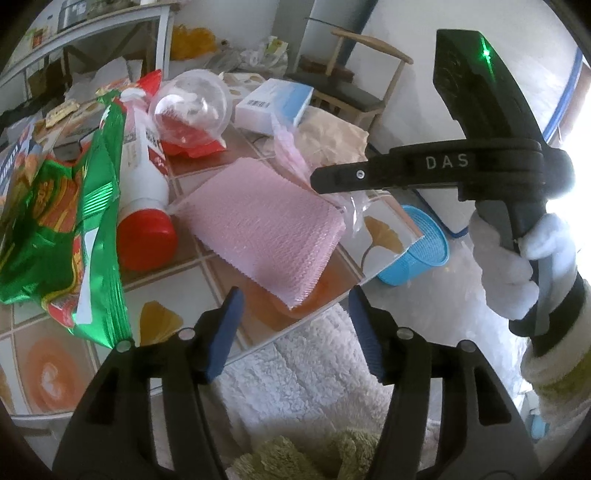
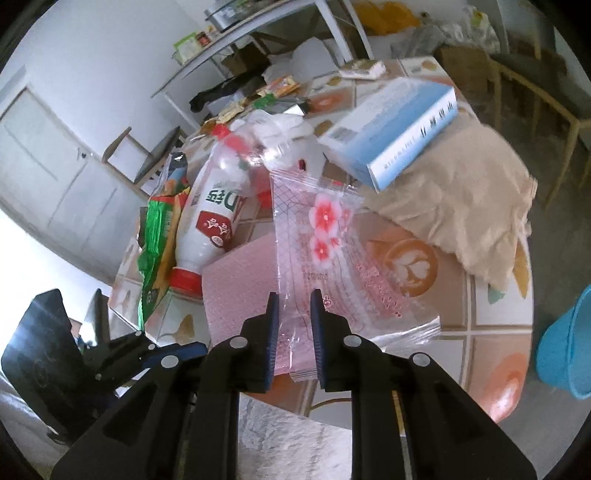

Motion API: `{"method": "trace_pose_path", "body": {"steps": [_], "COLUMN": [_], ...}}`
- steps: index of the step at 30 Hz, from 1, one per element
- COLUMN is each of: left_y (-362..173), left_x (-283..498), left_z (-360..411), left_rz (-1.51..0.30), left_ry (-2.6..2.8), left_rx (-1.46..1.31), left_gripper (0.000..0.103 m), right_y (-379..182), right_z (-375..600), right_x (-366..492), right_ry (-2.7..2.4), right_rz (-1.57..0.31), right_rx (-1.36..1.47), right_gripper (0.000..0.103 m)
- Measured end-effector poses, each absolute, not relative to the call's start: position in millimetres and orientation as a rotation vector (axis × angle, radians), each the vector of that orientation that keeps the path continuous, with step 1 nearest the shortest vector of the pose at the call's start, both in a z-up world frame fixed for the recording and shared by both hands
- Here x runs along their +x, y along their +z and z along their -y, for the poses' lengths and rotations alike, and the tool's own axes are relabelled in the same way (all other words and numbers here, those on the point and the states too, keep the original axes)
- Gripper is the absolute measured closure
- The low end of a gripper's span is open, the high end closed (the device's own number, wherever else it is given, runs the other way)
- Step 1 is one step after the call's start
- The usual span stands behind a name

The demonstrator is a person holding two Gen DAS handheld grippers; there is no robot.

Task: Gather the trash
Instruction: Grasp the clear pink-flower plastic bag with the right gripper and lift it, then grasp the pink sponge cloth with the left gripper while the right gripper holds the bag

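Observation:
A clear plastic wrapper printed with pink flowers lies over the tiled table, its near end running between the pads of my right gripper, which is shut on it. In the left wrist view that gripper comes in from the right, held by a white-gloved hand, its tip at the wrapper. My left gripper hangs open over the table's near edge with nothing between its fingers. A pink padded cloth lies just beyond it. A white bottle with a red cap and a green snack bag lie to the left.
A clear dome lid, a blue-and-white box and a beige cloth crowd the far side of the table. A blue basket stands on the floor by the right edge. A chair and shelving stand behind.

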State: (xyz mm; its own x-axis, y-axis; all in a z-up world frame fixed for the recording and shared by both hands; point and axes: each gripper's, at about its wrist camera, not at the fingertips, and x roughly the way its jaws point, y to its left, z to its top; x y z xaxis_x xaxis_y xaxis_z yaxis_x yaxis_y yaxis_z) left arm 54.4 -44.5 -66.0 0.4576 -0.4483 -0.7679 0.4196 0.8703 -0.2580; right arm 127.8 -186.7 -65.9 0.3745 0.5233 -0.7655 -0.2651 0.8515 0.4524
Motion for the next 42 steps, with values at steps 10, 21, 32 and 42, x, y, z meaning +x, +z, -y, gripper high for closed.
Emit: {"method": "trace_pose_path", "body": {"steps": [10,21,32,42], "left_y": [-72,-73,-63,-68], "left_x": [55,60,66,93], "left_z": [46,41,49,60], "left_rz": [-0.988,-1.0,-1.015,-1.096], "left_ry": [-0.49,-0.421,-0.347,-0.176], "left_rx": [-0.036,-0.087,-0.151,-0.224], "left_gripper": [0.041,0.036,0.019,0.017], "right_y": [-77,-63,-53,-63], "right_z": [187,217,258,268], "right_x": [108,85,64,56], "right_ry": [0.572,0.507,0.484,0.487], "right_rz": [-1.127,-1.008,-0.84,-0.792], "right_rx": [0.375,0.459,0.597,0.656], "right_gripper": [0.087,0.088,0.089,0.09]}}
